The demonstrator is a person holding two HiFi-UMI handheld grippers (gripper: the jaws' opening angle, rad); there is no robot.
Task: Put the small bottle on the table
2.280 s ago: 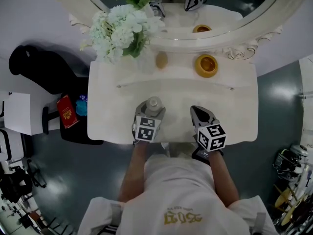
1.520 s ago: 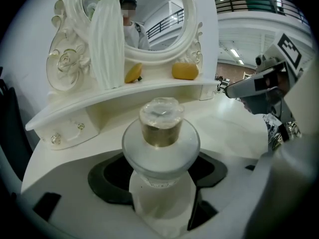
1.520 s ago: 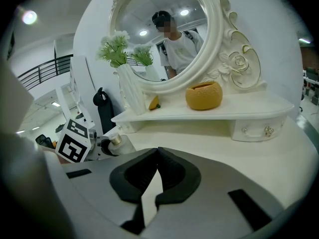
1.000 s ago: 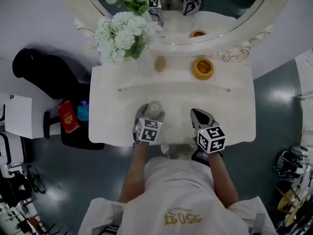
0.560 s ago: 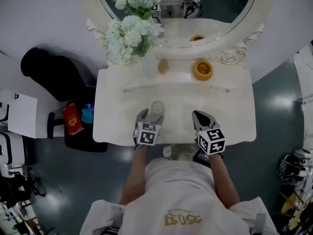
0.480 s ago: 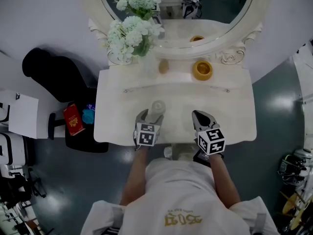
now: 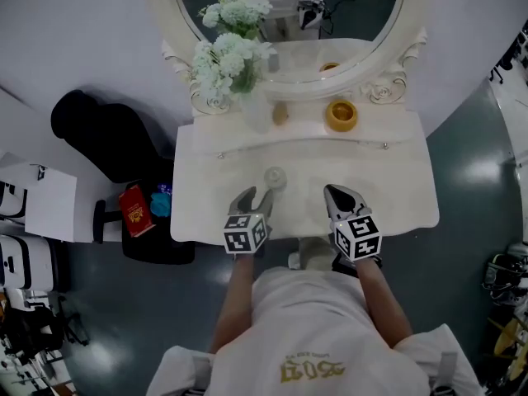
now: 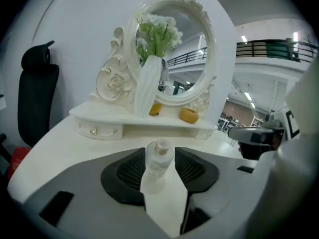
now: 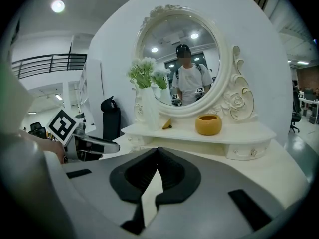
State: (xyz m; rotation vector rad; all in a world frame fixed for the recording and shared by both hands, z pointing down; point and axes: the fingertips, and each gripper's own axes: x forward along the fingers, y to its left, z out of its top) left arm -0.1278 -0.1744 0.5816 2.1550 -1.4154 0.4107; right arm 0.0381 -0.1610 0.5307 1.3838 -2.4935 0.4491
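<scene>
The small clear bottle [image 7: 275, 177] stands upright on the white dressing table [image 7: 396, 180]. My left gripper [image 7: 253, 198] sits just short of it, near the table's front edge. In the left gripper view the bottle [image 8: 158, 164] shows in the gap ahead of the jaws, and the pads do not touch it. The left gripper [image 8: 159, 157] has its jaws apart and closing. To the right, my right gripper [image 7: 338, 196] rests over the table front, shut with nothing in it. Its jaw tips [image 9: 155, 156] meet.
On the raised back shelf stand a white vase of white flowers [image 7: 227, 60], a small yellow object [image 7: 280, 114] and a yellow bowl [image 7: 341, 115], below an oval mirror [image 7: 330, 15]. A black chair [image 7: 107, 134] and a red item [image 7: 134, 209] are left of the table.
My left gripper held the bottle one second ago. It has let go and drawn back toward the person, leaving the bottle standing. The right gripper has kept its place.
</scene>
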